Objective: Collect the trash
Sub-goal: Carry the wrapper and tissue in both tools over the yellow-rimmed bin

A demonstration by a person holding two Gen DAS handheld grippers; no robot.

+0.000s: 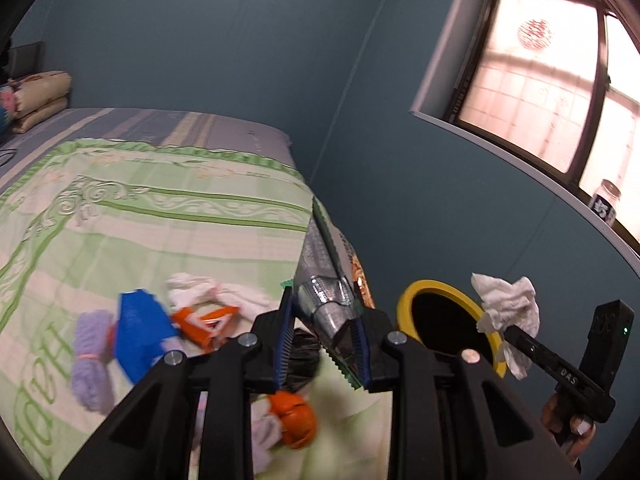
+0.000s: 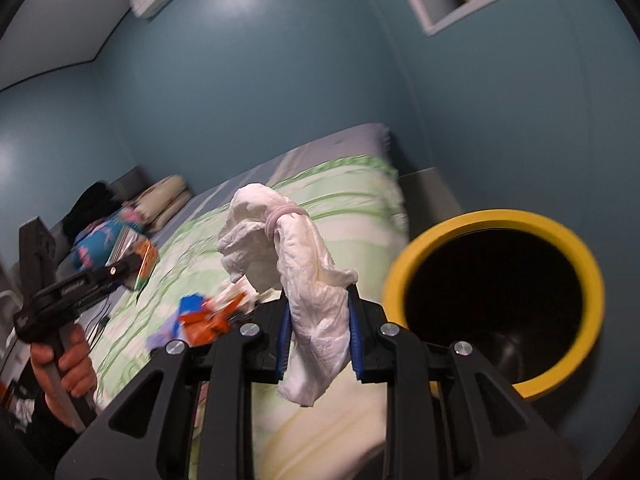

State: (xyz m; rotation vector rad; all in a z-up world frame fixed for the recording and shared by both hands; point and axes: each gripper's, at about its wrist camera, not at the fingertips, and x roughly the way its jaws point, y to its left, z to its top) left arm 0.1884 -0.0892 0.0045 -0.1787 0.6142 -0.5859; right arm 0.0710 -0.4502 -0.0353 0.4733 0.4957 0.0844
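Two hand-held grippers hover past the foot edge of a bed covered by a green patterned bedspread [image 1: 168,216], beside a teal wall. The left gripper [image 1: 322,344] has its jaws clenched on a silver foil snack wrapper [image 1: 324,280] that sticks up past the bed's corner. The right gripper [image 2: 318,332] is clamped on a crumpled white tissue [image 2: 308,276], just beside the yellow rim of a black-lined trash bin [image 2: 560,236] standing in the gap between bed and wall. More litter lies on the bedspread: a blue carton [image 1: 138,332], an orange wrapper [image 1: 208,324], lilac yarn [image 1: 90,356]
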